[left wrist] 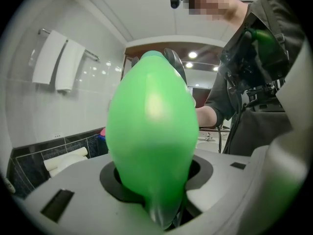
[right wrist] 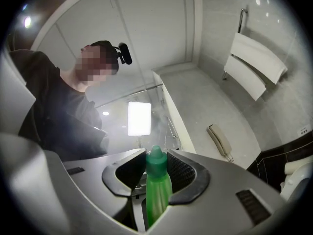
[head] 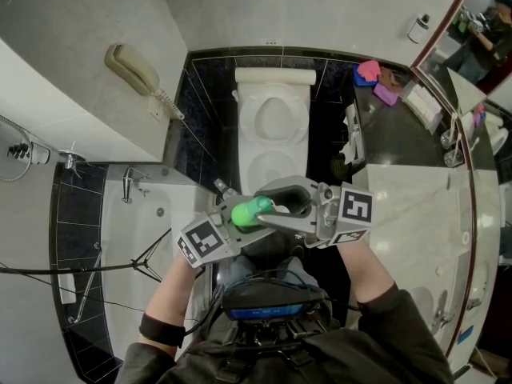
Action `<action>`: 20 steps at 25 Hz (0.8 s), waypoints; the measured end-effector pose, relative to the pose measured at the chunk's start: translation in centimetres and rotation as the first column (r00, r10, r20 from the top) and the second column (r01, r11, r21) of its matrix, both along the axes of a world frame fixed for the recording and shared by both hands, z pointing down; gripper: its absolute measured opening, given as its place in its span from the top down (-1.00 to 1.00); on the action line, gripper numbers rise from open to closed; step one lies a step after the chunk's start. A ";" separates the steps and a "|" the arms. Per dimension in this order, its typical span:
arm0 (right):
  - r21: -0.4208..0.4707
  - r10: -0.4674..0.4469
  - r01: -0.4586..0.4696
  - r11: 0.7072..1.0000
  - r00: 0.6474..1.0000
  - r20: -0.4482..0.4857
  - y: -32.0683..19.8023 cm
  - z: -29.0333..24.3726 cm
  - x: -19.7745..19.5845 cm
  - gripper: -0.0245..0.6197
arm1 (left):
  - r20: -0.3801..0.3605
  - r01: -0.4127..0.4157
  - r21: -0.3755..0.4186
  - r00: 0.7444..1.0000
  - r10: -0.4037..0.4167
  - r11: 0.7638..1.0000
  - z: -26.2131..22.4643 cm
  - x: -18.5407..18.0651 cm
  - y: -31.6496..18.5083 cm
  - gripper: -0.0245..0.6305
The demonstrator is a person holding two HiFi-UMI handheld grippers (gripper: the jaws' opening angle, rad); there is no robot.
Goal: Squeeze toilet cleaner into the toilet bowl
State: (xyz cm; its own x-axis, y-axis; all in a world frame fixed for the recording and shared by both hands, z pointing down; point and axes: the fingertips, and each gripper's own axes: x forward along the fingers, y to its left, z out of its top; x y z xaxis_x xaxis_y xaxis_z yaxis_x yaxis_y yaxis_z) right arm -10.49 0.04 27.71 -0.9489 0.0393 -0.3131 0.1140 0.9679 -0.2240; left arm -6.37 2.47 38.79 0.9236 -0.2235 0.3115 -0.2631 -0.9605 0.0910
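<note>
Green toilet cleaner bottle [head: 252, 211] is held in the air between both tools, in front of the toilet [head: 248, 134] and not yet over the bowl. Left gripper [left wrist: 156, 175] is clamped on the fat body. Right gripper [right wrist: 156, 168] is closed on the neck, just under the cap [right wrist: 156, 156]. The bottle looks like light, soft plastic that is glossy and likely slippery. It probably dents under pressure. Best hold is mid-body for squeezing, with the stiffer neck used only for steadying and aiming.
</note>
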 end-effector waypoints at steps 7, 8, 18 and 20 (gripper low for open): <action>-0.075 0.039 -0.040 0.996 0.999 -0.019 -0.9 -0.2 -0.2 0.03 | 0.007 0.031 0.036 0.999 -0.032 0.999 0.2 0.2 -0.6 0.36; -0.086 0.044 -0.047 0.995 0.999 -0.030 -1.0 -0.4 -0.2 -0.02 | 0.005 0.051 0.041 0.999 -0.052 0.998 0.1 0.2 -0.9 0.36; -0.319 0.262 -0.315 0.894 0.944 -0.199 -4.9 1.3 0.0 -0.13 | 0.039 0.439 0.296 0.882 -0.470 0.848 0.0 -2.3 -6.7 0.36; -0.368 0.279 -0.333 0.868 0.941 -0.194 -5.1 1.4 0.0 -0.12 | 0.036 0.481 0.355 0.850 -0.526 0.801 -0.4 -2.9 -7.7 0.36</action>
State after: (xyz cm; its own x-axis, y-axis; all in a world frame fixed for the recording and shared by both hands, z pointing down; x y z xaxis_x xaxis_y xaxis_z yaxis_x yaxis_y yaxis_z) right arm -10.47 -5.09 29.15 -0.9261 -0.3593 -0.1154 -0.2300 0.7798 -0.5823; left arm -9.30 -5.21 38.40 0.6100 -0.7537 0.2446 -0.7055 -0.6571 -0.2653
